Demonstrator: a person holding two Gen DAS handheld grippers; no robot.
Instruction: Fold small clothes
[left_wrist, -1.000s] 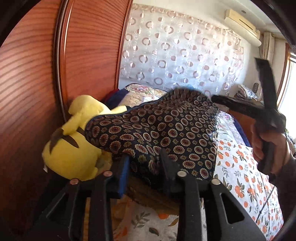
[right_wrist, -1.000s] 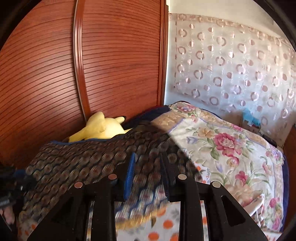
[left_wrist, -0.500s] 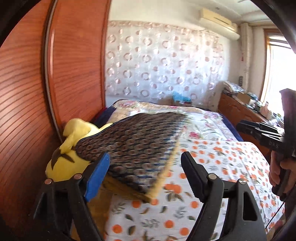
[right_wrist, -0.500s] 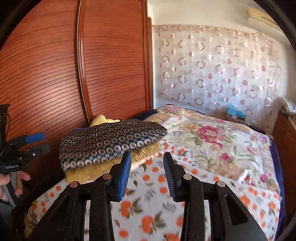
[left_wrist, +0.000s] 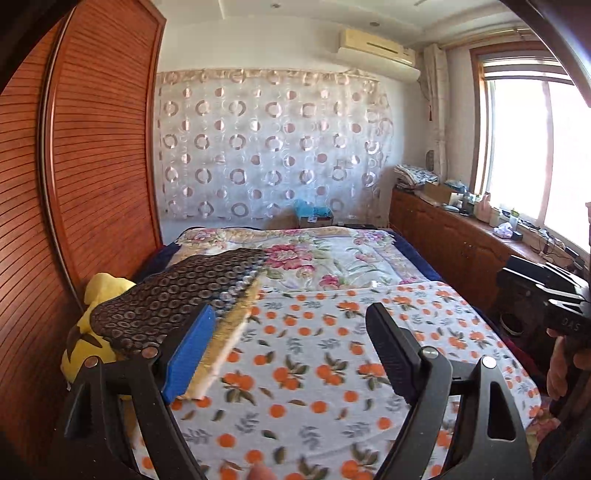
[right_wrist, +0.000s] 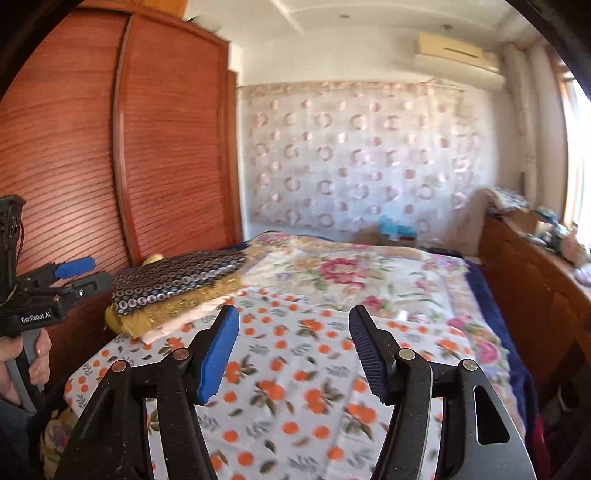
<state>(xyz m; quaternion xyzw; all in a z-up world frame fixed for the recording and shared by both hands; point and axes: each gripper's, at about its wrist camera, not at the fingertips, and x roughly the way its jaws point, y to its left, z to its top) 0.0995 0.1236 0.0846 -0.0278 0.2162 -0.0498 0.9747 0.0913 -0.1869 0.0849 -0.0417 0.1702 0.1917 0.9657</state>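
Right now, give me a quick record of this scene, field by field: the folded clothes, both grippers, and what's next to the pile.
folded pile: dark patterned garment on top of a gold and a white piece, on the orange-print bedsheet
left gripper: open, jaws have just been opening, nothing between them
right gripper: open, just been opening, empty
beside pile: yellow plush toy, against wooden wardrobe

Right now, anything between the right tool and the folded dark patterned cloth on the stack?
Nothing visible. The right tool is open and empty; only bare bedspread lies between it and the cloth.
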